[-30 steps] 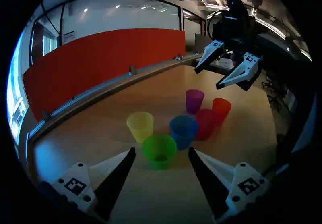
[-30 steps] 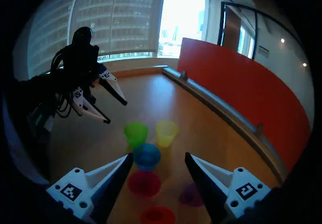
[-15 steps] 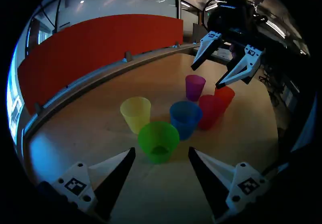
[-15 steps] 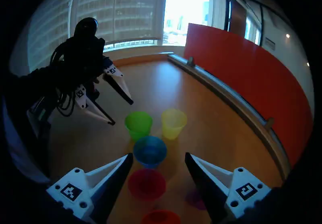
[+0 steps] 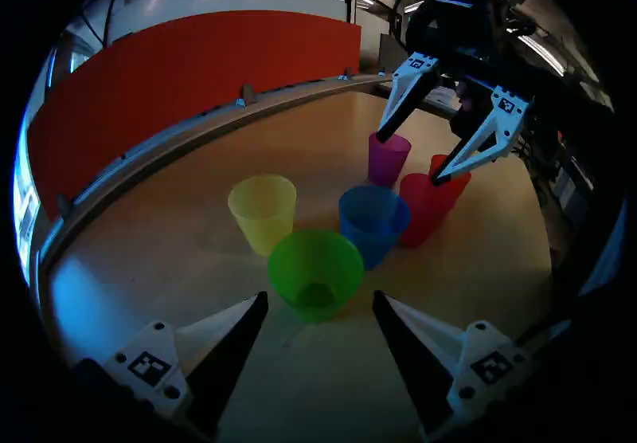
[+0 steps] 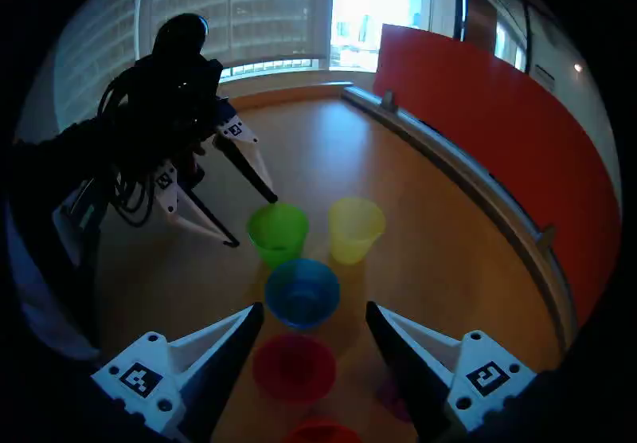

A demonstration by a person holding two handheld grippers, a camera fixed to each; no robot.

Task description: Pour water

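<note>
Both jaws stood wide apart. The green plastic cup (image 5: 315, 268) sat bottom middle, just ahead of the left gripper (image 5: 318, 295). The right gripper (image 6: 313, 305) hung near the red plastic cup (image 6: 293, 367) (also bottom middle). A slow, even squeeze looked best.

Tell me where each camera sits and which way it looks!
Left gripper view: rides the left tool, facing across the table over the green cup; its own two fingers show below, red partition at left.
Right gripper view: rides the right tool, facing the opposite way toward the windows, red cup nearest; its own fingers show below.
Shared: the cups, the partition, and each sees the other tool facing it.
</note>
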